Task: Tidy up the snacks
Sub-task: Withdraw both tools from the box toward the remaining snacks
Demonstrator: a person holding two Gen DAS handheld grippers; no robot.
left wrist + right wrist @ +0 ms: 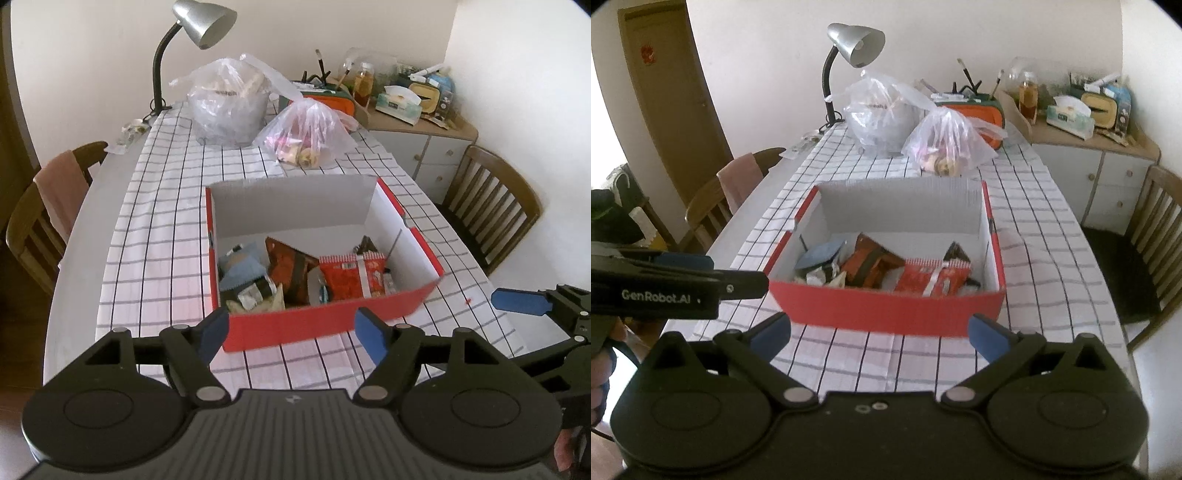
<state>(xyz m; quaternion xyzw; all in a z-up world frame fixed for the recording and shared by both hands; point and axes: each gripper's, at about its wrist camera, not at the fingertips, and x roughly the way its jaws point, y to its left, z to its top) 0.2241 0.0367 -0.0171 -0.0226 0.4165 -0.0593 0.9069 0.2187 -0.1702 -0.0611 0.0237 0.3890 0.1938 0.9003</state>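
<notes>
Left wrist | left claw [291,334] parted, empty | right claw [880,338] wide, empty

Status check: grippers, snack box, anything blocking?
Left gripper, right gripper open, empty. Red box holds the snack packets. Nothing blocking.

table [74,258] | checked cloth [166,221] | on cloth: red box [325,321], two plastic bags [229,110] | lamp [162,74] at far end

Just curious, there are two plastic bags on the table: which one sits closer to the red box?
The smaller bag with pinkish contents, just behind the red box. The bigger clear bag sits farther back, by the lamp.
</notes>
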